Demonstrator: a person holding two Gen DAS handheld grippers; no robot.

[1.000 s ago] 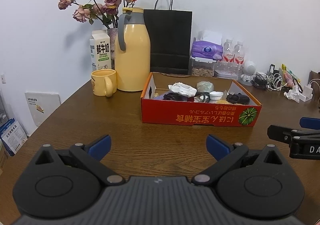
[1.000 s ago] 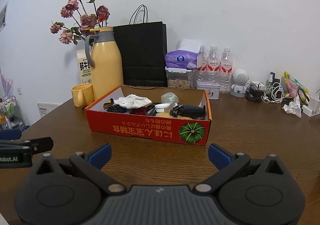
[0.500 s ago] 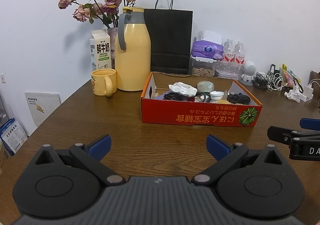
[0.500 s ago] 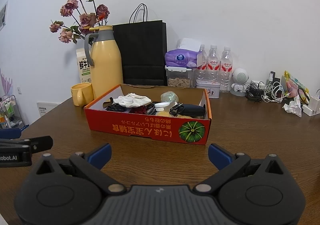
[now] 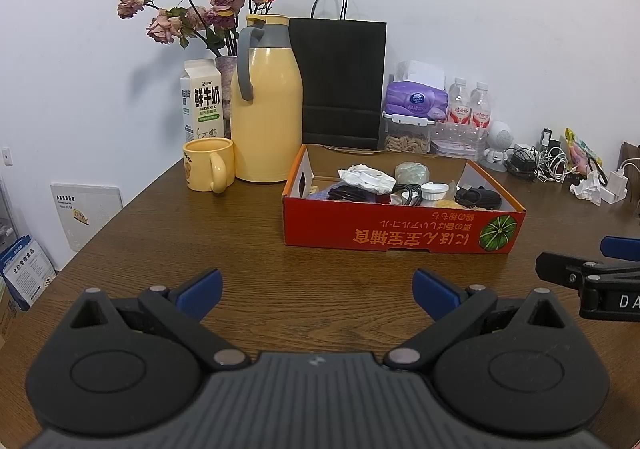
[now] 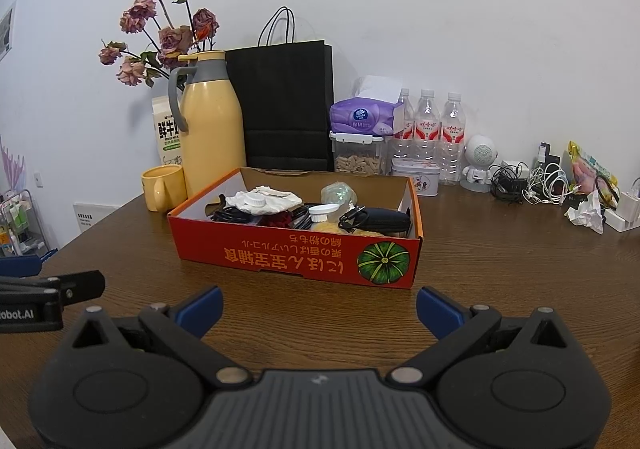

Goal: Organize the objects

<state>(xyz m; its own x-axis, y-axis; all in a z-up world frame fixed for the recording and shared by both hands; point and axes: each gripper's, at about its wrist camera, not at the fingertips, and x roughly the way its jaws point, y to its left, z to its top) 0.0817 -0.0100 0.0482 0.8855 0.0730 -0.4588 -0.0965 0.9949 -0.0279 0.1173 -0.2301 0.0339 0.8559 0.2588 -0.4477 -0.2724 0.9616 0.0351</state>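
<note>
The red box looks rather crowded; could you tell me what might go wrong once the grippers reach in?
Cables in the red box lie tangled among the small items, so lifting one piece may drag others out. The box is light cardboard and could slide when nudged. Both the left gripper and right gripper are open and empty.

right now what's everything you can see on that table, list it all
shallow red cardboard box: 1, red with a green pumpkin print, table centre, full of small mixed items
tall yellow thermos jug: 1, yellow with grey handle, behind the box to its left
yellow ceramic mug: 1, beside the jug
white milk carton: 1, behind the mug
dried pink roses: 1 bunch, behind the jug
black paper bag: 1, against the wall
purple tissue pack: 1, on a clear container
clear water bottles: 3, right of the tissues
small white robot figure: 1, right of the bottles
tangled cables: black and white, far right
left gripper: open, low over the table
right gripper: open, low over the table
</note>
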